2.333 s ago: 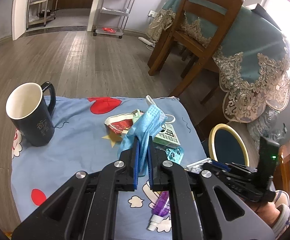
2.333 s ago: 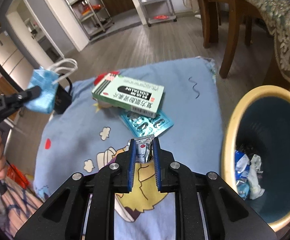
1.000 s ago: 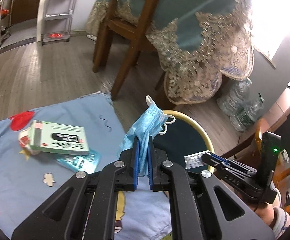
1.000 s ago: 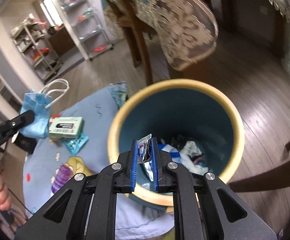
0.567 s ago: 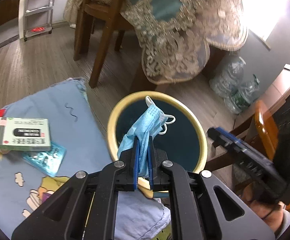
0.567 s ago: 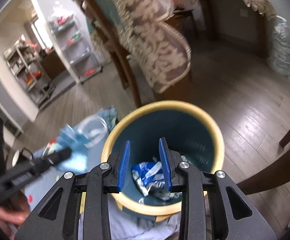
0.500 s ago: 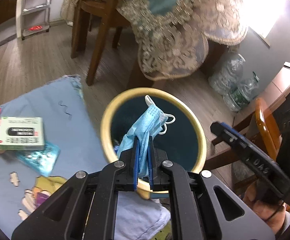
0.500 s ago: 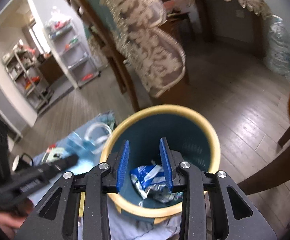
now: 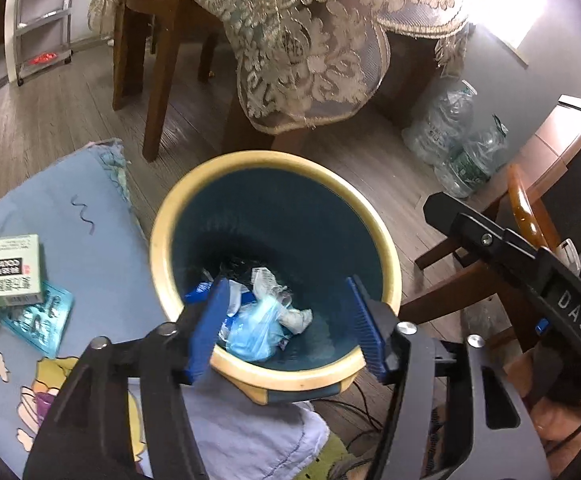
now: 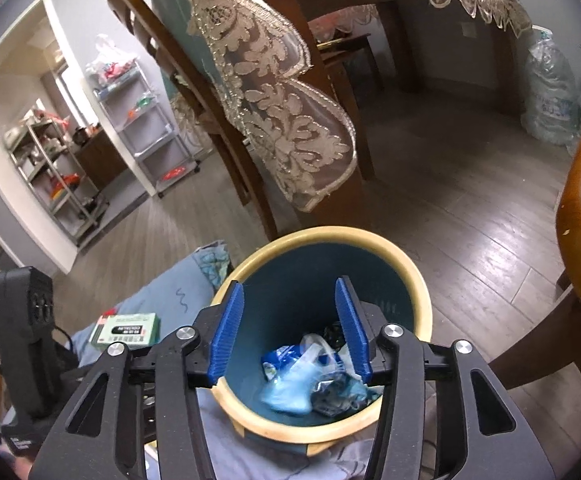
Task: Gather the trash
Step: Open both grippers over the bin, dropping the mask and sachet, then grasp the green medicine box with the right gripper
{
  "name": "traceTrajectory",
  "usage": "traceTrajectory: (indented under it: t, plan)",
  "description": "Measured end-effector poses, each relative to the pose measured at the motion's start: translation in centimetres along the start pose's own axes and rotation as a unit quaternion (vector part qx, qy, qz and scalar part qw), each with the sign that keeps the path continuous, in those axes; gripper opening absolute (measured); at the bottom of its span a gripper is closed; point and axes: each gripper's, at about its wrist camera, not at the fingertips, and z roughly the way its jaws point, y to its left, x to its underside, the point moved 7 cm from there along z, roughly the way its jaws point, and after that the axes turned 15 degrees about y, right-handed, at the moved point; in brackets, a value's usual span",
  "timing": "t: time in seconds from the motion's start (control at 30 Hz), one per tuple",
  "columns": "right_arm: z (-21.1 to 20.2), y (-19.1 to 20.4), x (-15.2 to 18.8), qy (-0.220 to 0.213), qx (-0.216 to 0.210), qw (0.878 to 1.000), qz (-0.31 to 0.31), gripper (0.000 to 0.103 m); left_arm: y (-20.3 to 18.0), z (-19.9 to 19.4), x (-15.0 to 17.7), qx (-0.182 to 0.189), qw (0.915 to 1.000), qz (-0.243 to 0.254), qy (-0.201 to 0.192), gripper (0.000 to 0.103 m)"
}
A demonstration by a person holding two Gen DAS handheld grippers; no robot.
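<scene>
We hold both grippers over the bin [image 9: 386, 248]; the left gripper [image 9: 286, 320] has just spread its jaws, dropping the blue mask [image 9: 254, 328] inside; the right gripper [image 10: 288, 328], also just opened, is empty; the medicine box [image 9: 4, 270] and blister pack [image 9: 38, 322] remain on the cloth [image 9: 90, 264].

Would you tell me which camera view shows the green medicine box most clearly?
The left wrist view: the green medicine box lies large at the left edge, its label readable though cut off. The right wrist view shows it whole but small.
</scene>
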Motion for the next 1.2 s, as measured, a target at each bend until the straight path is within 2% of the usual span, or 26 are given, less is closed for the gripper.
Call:
traceTrajectory:
  t: [0.1, 0.33, 0.53, 0.73, 0.87, 1.07, 1.2]
  plan:
    - [0.1, 0.5, 0.1, 0.001, -0.002, 1.0, -0.007, 0.059, 1.0, -0.5, 0.2, -0.01, 0.9999, -0.005, -0.001, 0.065]
    - [1.1, 2.7, 0.6, 0.011, 0.002, 0.999, -0.048, 0.071, 4.3, -2.5, 0.8, -0.025, 0.9992, -0.03, -0.013, 0.065]
    - [1.9, 4.8, 1.5, 0.023, 0.007, 0.996, -0.085, 0.073, 7.7, -4.6, 1.4, -0.04, 0.9971, -0.057, -0.031, 0.066]
    - [3.4, 7.4, 2.6, 0.053, 0.0, 0.989, -0.137, 0.074, 12.2, -7.4, 2.8, -0.058, 0.9926, -0.096, -0.047, 0.066]
    - [5.0, 10.1, 3.6, 0.082, -0.012, 0.979, -0.184, 0.075, 16.0, -9.7, 4.3, -0.07, 0.9862, -0.136, -0.064, 0.066]
    - [7.8, 14.8, 5.1, 0.124, -0.024, 0.958, -0.257, 0.075, 21.0, -12.2, 7.2, -0.09, 0.976, -0.184, -0.076, 0.066]
    - [10.3, 18.8, 6.1, 0.144, -0.018, 0.934, -0.327, 0.075, 24.2, -13.3, 9.3, -0.105, 0.9671, -0.22, -0.073, 0.066]
